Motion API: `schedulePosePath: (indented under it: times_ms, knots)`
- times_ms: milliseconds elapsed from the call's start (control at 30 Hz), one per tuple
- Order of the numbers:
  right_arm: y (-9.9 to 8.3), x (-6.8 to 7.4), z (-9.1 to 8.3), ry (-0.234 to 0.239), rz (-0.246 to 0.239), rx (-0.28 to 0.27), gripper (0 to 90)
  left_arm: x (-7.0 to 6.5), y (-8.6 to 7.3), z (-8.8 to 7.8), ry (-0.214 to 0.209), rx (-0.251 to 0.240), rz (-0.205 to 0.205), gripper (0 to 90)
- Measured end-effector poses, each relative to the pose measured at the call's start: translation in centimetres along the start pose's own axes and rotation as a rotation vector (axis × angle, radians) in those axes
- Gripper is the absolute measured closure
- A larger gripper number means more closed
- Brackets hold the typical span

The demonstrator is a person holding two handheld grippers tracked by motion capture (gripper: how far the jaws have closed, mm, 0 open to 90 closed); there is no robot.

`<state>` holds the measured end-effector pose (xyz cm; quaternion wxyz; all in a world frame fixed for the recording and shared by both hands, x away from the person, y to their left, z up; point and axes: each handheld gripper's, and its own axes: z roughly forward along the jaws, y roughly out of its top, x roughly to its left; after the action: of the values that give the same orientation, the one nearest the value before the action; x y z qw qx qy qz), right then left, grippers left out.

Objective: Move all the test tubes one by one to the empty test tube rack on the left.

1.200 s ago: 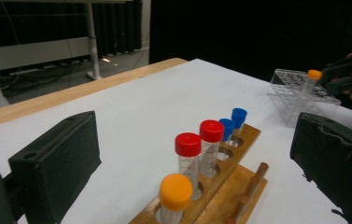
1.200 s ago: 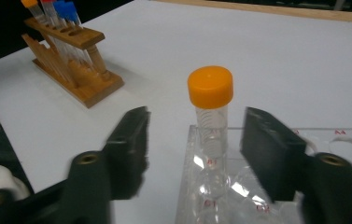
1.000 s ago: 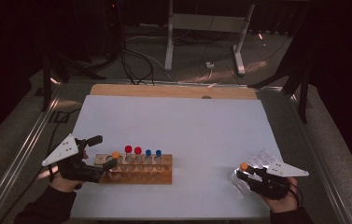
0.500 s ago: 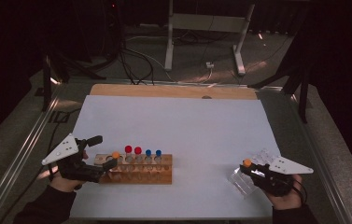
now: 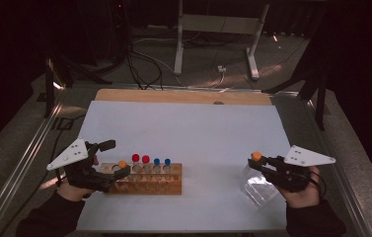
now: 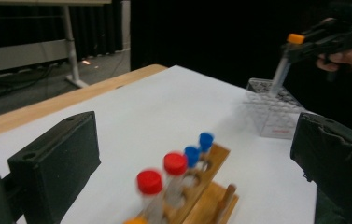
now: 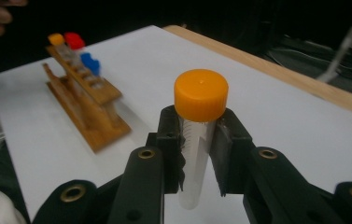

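My right gripper (image 5: 256, 164) is shut on a clear tube with an orange cap (image 7: 200, 94), held upright just above a clear plastic rack (image 5: 260, 190) at the table's right front. The left gripper view shows the same held tube (image 6: 282, 70) over that clear rack (image 6: 276, 109). A wooden rack (image 5: 144, 185) at the left front holds an orange-capped tube (image 5: 122, 164), two red-capped tubes (image 5: 140, 158) and two blue-capped tubes (image 5: 162, 161). My left gripper (image 5: 117, 159) is open, its jaws standing on either side of the wooden rack's left end without pressing on anything.
White paper (image 5: 188, 128) covers the table, with a wooden strip (image 5: 183, 96) along its far edge. Metal rails run down both sides. Beyond the table are cables and a stand's legs (image 5: 213, 44) on the floor.
My right gripper has risen, lifting the orange-capped tube up out of the clear plastic rack. The left gripper has barely shifted at the wooden rack.
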<state>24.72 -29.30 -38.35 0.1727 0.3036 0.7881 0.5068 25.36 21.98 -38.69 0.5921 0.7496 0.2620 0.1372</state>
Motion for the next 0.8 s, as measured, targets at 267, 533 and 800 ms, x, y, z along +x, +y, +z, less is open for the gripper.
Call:
schedulePosePath:
  times_ms: [267, 533, 800]
  knots:
    - [2.7, 2.1, 3.1, 0.113, -0.045, -0.006, 74.6, -1.8, 2.1, 3.2, -0.085, 0.018, 0.016, 3.7]
    - [4.0, 4.0, 5.1, 0.191, -0.089, 0.012, 74.6, -3.8, 3.7, 6.7, -0.18, 0.028, 0.055, 7.7]
    - [4.2, 5.5, 6.7, 0.249, -0.102, 0.037, 74.6, -6.3, 4.7, 10.0, -0.25, 0.034, 0.108, 22.9]
